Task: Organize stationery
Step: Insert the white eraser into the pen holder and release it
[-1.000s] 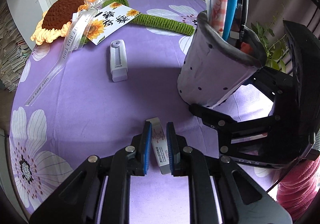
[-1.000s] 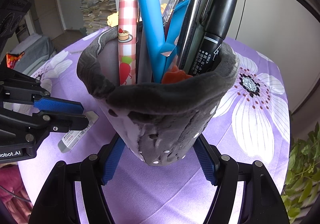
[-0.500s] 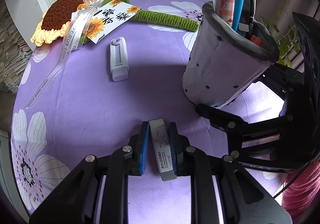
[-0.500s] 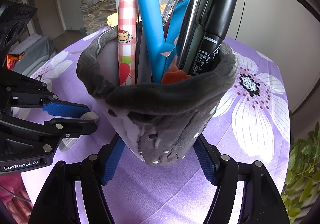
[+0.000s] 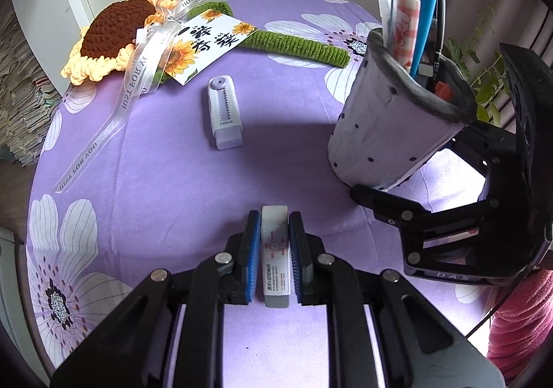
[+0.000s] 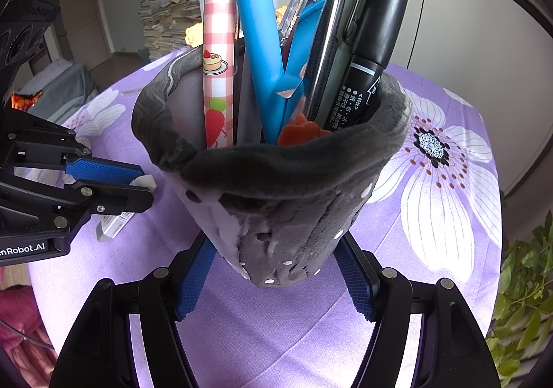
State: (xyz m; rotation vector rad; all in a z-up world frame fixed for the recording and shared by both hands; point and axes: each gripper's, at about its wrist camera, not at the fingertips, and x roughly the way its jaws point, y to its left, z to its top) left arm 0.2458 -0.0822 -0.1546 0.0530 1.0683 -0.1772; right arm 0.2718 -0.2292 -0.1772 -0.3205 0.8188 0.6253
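Observation:
My left gripper (image 5: 273, 222) is shut on a white eraser (image 5: 274, 249) in a printed sleeve and holds it above the purple tablecloth; the eraser also shows in the right wrist view (image 6: 115, 223). My right gripper (image 6: 274, 279) is shut on a grey fabric pen holder (image 6: 276, 194), tilted and full of pens and markers. The holder (image 5: 390, 132) stands to the right of the left gripper. A white correction tape (image 5: 224, 116) lies on the cloth further back.
A crocheted sunflower (image 5: 114, 31) with a green stem, a card (image 5: 207, 42) and a clear ribbon (image 5: 114, 114) lie at the back left of the round table (image 5: 138, 197). A green plant (image 6: 522, 312) stands off the table's right side.
My left gripper has closed on the eraser and lifted it off the cloth. The right gripper still holds the pen holder in much the same place.

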